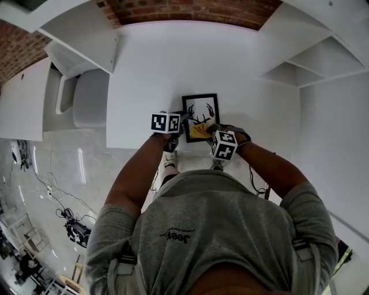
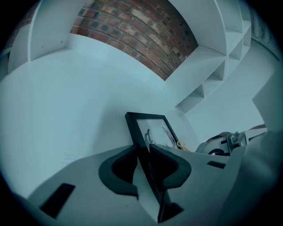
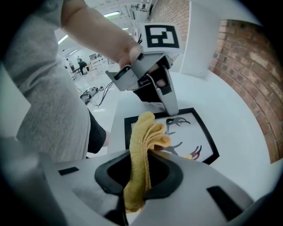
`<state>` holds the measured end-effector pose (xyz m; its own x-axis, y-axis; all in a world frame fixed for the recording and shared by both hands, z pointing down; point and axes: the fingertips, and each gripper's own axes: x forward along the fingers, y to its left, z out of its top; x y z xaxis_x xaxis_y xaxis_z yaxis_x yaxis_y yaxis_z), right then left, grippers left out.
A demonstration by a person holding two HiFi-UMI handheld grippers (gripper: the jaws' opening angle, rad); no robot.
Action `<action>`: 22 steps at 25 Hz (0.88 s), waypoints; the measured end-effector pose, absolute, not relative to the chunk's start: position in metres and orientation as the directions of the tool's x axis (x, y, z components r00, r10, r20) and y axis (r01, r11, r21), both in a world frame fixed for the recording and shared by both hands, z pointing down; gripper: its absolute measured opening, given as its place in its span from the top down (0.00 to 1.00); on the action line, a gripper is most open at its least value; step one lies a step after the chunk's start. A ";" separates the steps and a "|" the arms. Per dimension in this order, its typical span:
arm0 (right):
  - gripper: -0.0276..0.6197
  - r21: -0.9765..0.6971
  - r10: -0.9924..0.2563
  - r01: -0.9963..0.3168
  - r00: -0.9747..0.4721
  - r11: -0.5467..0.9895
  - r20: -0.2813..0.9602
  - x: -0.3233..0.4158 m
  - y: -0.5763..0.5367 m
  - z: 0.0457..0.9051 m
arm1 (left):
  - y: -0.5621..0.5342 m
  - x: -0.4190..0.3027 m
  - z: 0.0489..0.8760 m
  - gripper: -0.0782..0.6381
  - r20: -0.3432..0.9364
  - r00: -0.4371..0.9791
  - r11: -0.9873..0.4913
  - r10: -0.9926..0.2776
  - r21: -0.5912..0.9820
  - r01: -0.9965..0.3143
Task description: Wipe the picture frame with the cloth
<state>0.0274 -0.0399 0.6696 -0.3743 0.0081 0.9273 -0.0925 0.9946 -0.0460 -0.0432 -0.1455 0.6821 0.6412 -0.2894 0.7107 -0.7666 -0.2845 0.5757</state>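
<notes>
A black picture frame (image 1: 200, 110) with an antler print lies on the white table (image 1: 150, 69). My left gripper (image 1: 182, 124) is shut on the frame's left edge. In the left gripper view that black edge (image 2: 138, 132) runs straight between the jaws of my left gripper (image 2: 143, 149). My right gripper (image 1: 209, 133) is shut on a folded yellow cloth (image 1: 199, 131), whose free end rests over the frame's near part. In the right gripper view the cloth (image 3: 145, 132) sticks up out of my right gripper (image 3: 140, 153), in front of the frame (image 3: 196, 129). Beyond it the left gripper (image 3: 171, 106) holds the frame's far edge.
White shelves (image 1: 320, 60) stand at the right of the table. A white panel (image 1: 86, 40) and a pale chair (image 1: 89, 98) are at the left, and a brick wall (image 1: 184, 10) is behind. Cables (image 1: 63, 201) lie on the floor to the left.
</notes>
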 end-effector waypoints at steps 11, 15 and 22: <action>0.86 0.052 -0.227 -0.401 -0.402 0.914 0.887 -0.004 -0.192 0.657 | -0.146 -0.047 0.684 0.76 0.675 0.692 -0.211 -0.255 0.660 -0.721; 0.86 0.086 -0.248 -0.424 -0.344 0.902 0.905 -0.012 -0.210 0.671 | -0.146 -0.046 0.685 0.77 0.675 0.692 -0.212 -0.256 0.660 -0.721; 0.86 0.096 -0.212 -0.354 -0.306 0.930 0.928 -0.013 -0.184 0.673 | -0.145 -0.047 0.685 0.77 0.674 0.694 -0.211 -0.253 0.662 -0.719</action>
<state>-0.0134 -0.1836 0.6732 -0.3057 -0.2120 0.9282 -0.3537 0.9304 0.0960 -0.0471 -0.1454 0.6846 0.6941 -0.2528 0.6740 -0.7195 -0.2112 0.6616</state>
